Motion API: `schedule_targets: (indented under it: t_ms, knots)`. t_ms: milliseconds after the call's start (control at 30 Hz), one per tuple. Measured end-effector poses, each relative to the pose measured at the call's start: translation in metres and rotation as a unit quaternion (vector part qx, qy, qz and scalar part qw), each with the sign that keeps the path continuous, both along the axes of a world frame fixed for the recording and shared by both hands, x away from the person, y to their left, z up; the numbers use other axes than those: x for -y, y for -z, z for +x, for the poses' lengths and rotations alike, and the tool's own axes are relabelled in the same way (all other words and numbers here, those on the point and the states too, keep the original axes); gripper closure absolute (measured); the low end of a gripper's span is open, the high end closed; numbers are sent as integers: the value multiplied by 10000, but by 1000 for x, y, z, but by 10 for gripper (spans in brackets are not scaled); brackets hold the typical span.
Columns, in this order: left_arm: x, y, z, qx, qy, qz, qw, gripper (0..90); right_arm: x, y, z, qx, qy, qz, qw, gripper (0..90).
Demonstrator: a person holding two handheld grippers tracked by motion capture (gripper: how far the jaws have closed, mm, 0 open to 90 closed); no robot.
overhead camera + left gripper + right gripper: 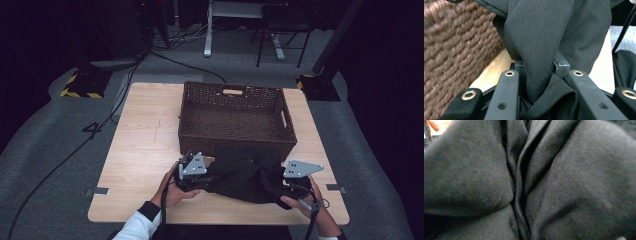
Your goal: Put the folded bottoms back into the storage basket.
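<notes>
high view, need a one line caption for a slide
Both grippers, left gripper and right gripper, clamp a black garment in front of a brown wicker basket on a wooden table.

You are working in a lab or recording studio, not a home. The wooden surface (145, 150) stands alone on grey carpet (50, 150), lit from above while the room around it lies dark. Black cables (75, 150) run across the floor past stand bases marked with yellow-and-black hazard tape (82, 85). Behind, you can see the white leg of a desk (208, 30) and a black chair (282, 30). Strips of tape (97, 191) mark the floor beside the surface.
</notes>
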State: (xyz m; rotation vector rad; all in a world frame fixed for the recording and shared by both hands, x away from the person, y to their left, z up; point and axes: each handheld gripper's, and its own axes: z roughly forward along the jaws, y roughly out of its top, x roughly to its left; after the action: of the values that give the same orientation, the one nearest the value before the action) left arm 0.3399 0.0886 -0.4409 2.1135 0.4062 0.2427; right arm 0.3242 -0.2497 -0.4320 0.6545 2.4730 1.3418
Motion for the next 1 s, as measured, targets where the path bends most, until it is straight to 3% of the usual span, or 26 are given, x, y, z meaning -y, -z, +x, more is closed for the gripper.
schedule_targets:
  t_ms: [500, 1000]
  knots:
    - [6, -40, 4, 386, 17, -65, 9992, 729, 7, -37, 1, 318, 89, 102, 9994, 634]
    - [8, -67, 14, 602, -51, -145, 9981, 729, 9, -67, 11, 567, 149, 102, 9982, 633]
